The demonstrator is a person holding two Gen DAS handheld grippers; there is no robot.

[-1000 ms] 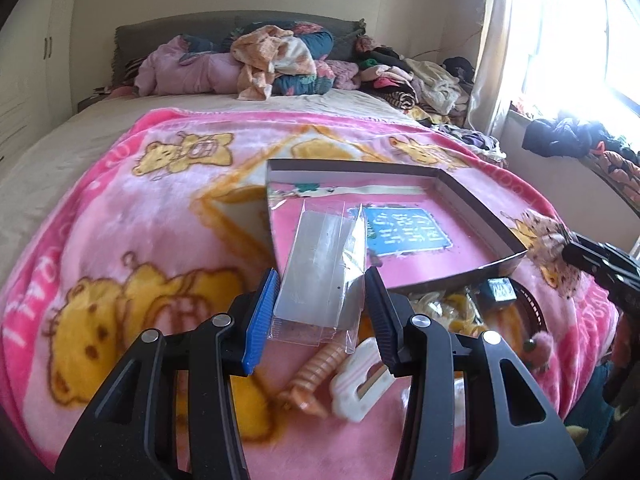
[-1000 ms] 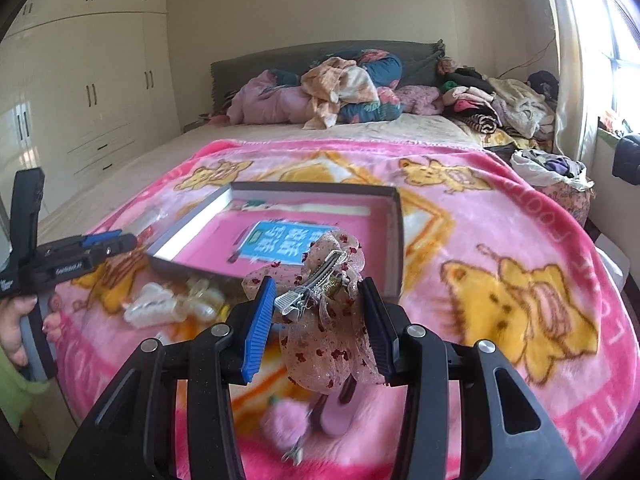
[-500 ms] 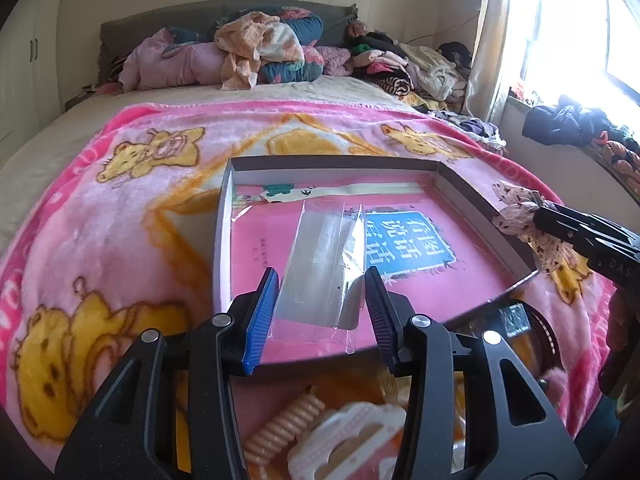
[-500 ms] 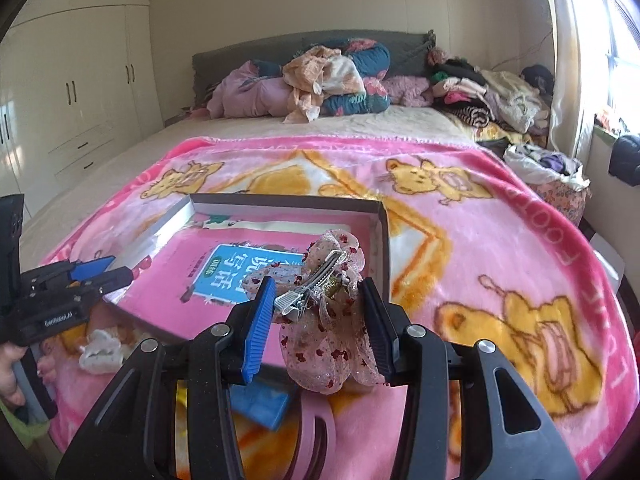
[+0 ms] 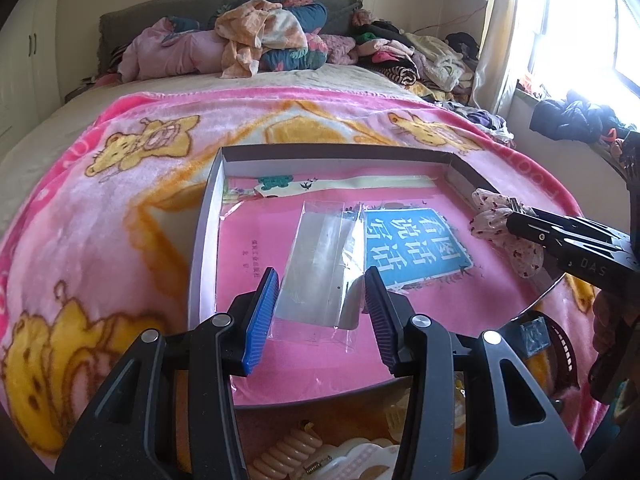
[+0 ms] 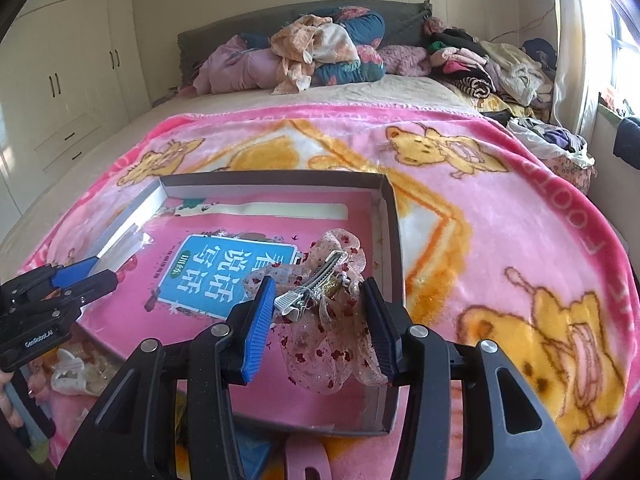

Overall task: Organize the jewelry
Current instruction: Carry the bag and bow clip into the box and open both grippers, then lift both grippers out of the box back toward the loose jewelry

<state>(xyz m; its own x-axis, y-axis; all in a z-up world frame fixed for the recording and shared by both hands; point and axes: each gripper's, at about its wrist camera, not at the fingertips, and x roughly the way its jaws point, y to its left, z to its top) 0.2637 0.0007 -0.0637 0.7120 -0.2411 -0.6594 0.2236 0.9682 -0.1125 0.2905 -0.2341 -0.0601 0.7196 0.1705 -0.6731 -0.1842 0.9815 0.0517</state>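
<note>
A clear plastic sleeve (image 5: 320,276) in the left gripper (image 5: 320,314) and a sheer bow hair clip (image 6: 324,312) in the right gripper (image 6: 318,322) are held clamped above the shallow box (image 6: 394,240), so the placing step is judged underway, with lowering and release called for next.

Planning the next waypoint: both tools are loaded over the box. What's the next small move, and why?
Probably lower the right tool a little and open it, dropping the bow clip into the box. The clip already hangs over the box's right side above the pink book, inside the rim. The left tool could then release its clear bag, also over the box, on the left.
</note>
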